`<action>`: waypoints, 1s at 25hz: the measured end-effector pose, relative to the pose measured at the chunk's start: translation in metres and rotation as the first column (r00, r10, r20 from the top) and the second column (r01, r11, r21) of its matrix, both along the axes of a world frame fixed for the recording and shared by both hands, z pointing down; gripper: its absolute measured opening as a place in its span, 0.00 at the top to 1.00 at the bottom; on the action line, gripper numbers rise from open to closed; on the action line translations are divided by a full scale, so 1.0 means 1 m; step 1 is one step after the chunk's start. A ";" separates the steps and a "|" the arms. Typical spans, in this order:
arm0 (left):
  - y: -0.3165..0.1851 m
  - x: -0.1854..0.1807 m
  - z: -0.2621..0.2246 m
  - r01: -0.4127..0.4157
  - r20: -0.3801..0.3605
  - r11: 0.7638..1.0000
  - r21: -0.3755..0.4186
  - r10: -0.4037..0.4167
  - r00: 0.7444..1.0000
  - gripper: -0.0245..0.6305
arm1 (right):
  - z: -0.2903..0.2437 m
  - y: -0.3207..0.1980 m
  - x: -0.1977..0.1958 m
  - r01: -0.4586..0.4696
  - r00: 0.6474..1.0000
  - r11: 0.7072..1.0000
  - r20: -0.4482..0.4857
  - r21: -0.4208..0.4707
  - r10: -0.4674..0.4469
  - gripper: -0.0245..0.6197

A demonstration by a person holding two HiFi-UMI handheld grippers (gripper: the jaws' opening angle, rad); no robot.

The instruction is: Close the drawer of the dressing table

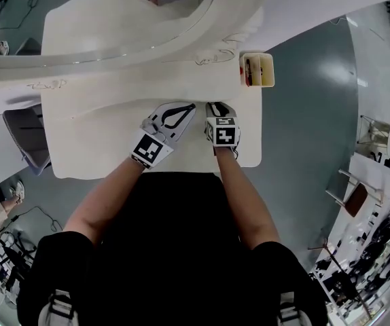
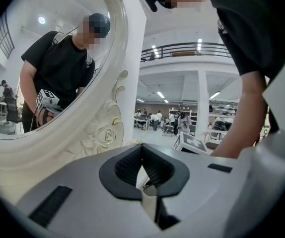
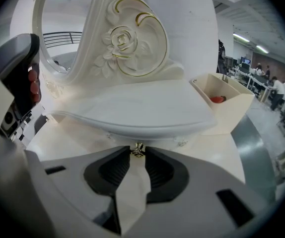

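The white dressing table (image 1: 100,148) has a raised curved shelf (image 3: 132,108) below its oval mirror (image 1: 113,19). Under the shelf's lip runs the drawer front, with a small gold knob (image 3: 138,151). My right gripper (image 3: 137,150) points straight at it, its black pads closed on the knob. In the head view the right gripper (image 1: 217,106) rests at the shelf's front edge. My left gripper (image 1: 191,106) lies beside it, angled right. In its own view the left gripper (image 2: 142,148) is shut on nothing. How far in the drawer sits I cannot tell.
A cream organizer box (image 1: 257,69) with a red item inside stands at the table's back right corner, also seen as the box (image 3: 227,103) in the right gripper view. A grey chair (image 1: 28,138) stands to the left. Furniture lines the right side of the grey floor.
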State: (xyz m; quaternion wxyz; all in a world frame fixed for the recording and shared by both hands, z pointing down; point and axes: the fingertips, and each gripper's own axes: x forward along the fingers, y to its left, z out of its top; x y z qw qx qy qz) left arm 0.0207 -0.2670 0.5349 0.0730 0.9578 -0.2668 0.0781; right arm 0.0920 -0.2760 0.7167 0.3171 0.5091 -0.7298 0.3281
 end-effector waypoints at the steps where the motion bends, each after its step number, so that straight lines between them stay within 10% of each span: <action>1: -0.001 0.000 0.000 0.002 0.003 1.000 0.001 -0.002 1.000 0.97 | 0.000 -0.001 0.000 0.001 1.000 1.000 0.000 0.001 -0.001 0.81; 25: 0.002 -0.014 -0.007 0.046 0.024 0.999 0.008 -0.047 0.999 0.97 | -0.005 0.008 0.001 0.009 1.000 1.000 -0.011 0.016 -0.009 0.81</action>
